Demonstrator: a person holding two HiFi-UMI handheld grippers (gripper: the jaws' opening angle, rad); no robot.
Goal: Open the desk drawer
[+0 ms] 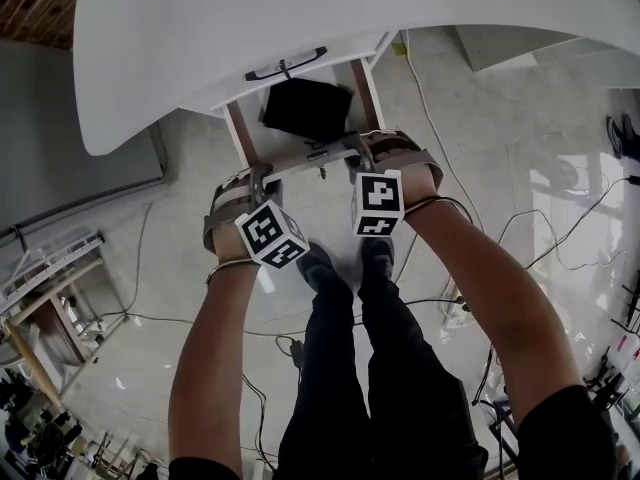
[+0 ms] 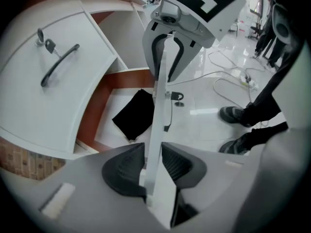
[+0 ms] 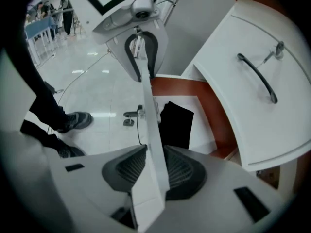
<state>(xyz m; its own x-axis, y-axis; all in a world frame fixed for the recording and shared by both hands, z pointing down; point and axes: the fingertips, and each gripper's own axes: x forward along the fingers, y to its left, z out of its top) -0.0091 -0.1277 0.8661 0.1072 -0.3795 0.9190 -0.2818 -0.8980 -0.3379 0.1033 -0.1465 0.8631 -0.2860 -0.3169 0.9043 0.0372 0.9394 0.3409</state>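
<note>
- While the left gripper (image 2: 153, 161) and the right gripper (image 3: 154, 165) are both clenched on the thin front panel of the drawer (image 1: 300, 161), at 12 o'clock under the counter (image 1: 250, 28), an uneven pull may jam it crooked.
- The pads may slip off this narrow edge.
- If pulled too far, the drawer may drop with the black item (image 1: 305, 108).

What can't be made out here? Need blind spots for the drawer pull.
The black item in the drawer: every view, just a featureless dark shape; what it is stays unclear.
The drawer's rear: head view, covered by the desk top.
The left gripper and right gripper fingers: head view, hidden behind hands and marker cubes.
</note>
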